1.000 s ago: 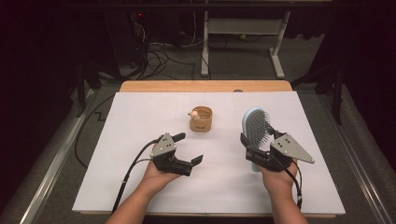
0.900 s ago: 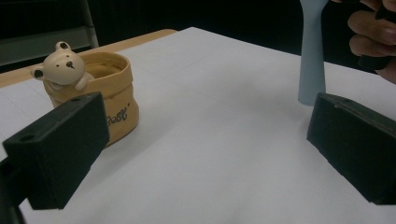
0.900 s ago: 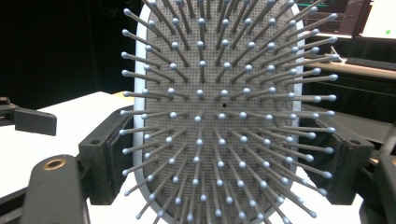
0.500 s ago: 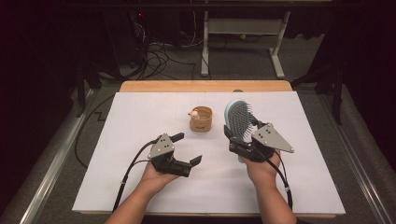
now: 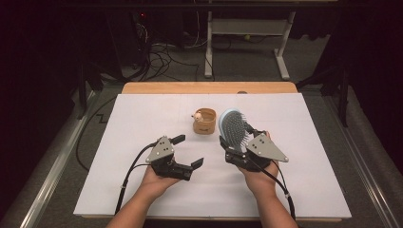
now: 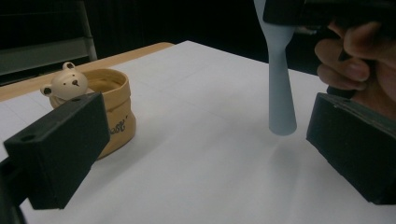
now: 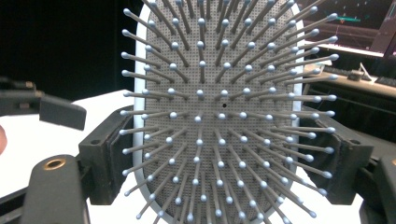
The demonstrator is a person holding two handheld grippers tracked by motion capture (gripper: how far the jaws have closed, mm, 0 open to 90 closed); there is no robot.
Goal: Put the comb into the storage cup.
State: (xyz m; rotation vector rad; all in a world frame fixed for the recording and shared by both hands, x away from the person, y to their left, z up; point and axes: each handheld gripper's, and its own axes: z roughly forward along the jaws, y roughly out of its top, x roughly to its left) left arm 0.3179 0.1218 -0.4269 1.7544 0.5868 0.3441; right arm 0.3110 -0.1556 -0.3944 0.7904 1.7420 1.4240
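A light blue hairbrush (image 5: 233,127) with a grey bristle pad stands upright, head up, in my right gripper (image 5: 237,138), which is shut on the sides of its head. In the right gripper view the bristles (image 7: 219,121) face the camera between the two jaws of that gripper (image 7: 224,158). The brush's handle (image 6: 280,84) hangs down, with its end close to the white table. A small tan cup with a bear figure (image 5: 204,120) sits just left of the brush. My left gripper (image 5: 188,151) is open and holds nothing, near the cup (image 6: 105,112).
The white table cover (image 5: 142,114) has bare room on the left, the right and along the front. A wooden edge (image 5: 209,88) runs along the far side. Cables and a desk frame (image 5: 247,38) lie on the floor beyond.
My right gripper has carried the hairbrush left and a little forward, from the right side toward the centre beside the cup. The left gripper has stayed in place, open.
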